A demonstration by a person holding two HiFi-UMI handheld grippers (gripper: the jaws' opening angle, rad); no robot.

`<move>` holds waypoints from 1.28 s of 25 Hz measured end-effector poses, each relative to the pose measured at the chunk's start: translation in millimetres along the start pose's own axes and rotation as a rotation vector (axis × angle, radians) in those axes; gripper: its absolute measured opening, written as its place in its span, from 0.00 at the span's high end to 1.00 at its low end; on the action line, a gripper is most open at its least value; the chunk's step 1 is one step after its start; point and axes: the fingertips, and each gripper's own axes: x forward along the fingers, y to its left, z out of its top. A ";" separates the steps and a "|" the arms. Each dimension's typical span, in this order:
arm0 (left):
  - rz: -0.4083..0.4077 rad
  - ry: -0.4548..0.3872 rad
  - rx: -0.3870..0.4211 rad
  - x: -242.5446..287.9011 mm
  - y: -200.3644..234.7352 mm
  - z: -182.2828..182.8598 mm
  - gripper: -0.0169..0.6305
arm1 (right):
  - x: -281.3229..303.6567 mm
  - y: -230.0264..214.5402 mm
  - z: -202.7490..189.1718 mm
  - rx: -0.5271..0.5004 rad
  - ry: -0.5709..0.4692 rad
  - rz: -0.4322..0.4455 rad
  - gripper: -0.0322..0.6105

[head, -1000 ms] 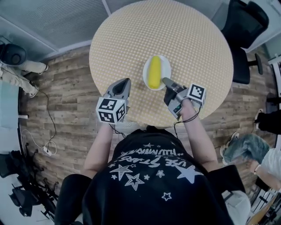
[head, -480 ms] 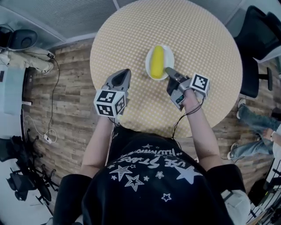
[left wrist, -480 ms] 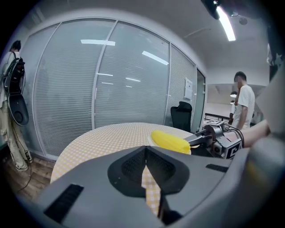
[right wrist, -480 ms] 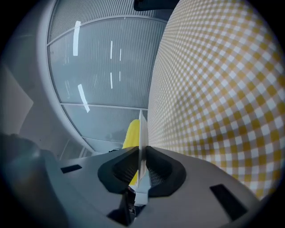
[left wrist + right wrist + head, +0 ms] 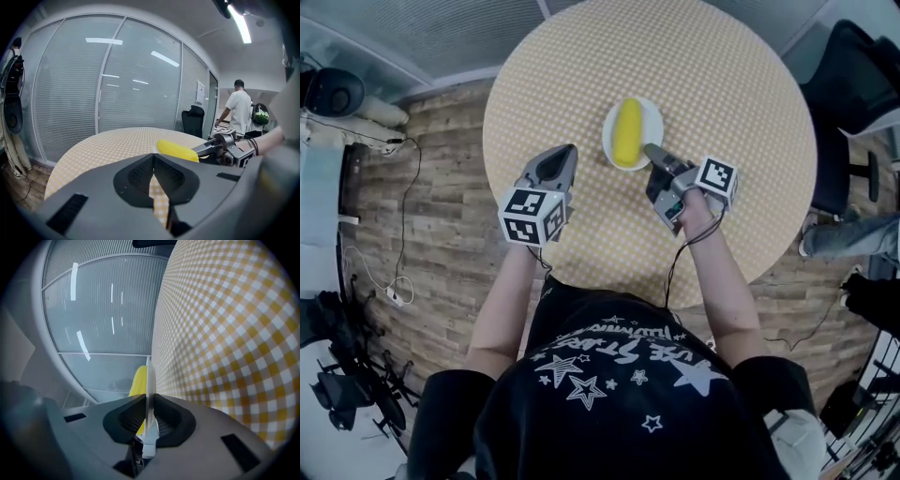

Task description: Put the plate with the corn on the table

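A: Any change over the last second?
B: Barely. Right gripper (image 5: 652,152) stays pinched on the plate (image 5: 650,118) rim, corn (image 5: 627,132) aboard, mid-table (image 5: 722,84). Left gripper (image 5: 568,153) closed on nothing, over the table's near edge.
A: Landed?
B: Looks down; contact unconfirmed. Release pending.

White lettering among stars on the person's black T-shirt (image 5: 619,394) is too warped to read
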 end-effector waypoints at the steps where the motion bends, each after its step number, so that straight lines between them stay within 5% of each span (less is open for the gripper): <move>1: -0.002 -0.001 -0.004 3.8 3.0 0.4 0.97 | 3.2 -0.7 1.3 0.003 -0.003 0.000 0.88; 13: -0.054 -0.006 -0.020 40.9 70.6 7.5 0.97 | 76.9 -9.5 20.5 -0.007 -0.049 -0.038 0.88; 32: -0.118 0.033 -0.036 82.0 118.4 -2.6 0.97 | 142.9 -28.9 54.0 0.034 -0.136 -0.119 0.88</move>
